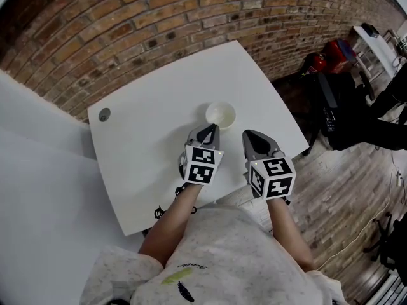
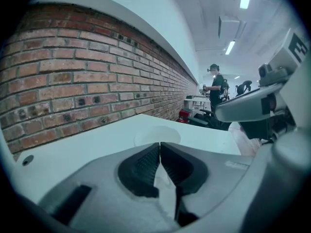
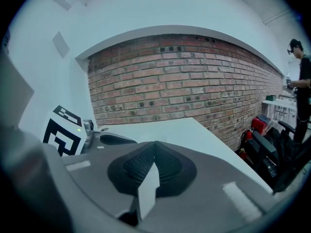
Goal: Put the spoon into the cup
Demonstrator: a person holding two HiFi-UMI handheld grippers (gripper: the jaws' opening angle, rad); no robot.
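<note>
The cup [image 1: 220,114] is faced by the left hand-held gripper [image 1: 212,128] and right hand-held gripper [image 1: 247,134], each with jaws pressed together, empty. It is set on the counter [image 1: 140,151] just beyond the left one, a brick wall [image 1: 159,24] behind.

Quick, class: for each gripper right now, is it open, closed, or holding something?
Left gripper: closed, holding nothing.
Right gripper: closed, holding nothing.
</note>
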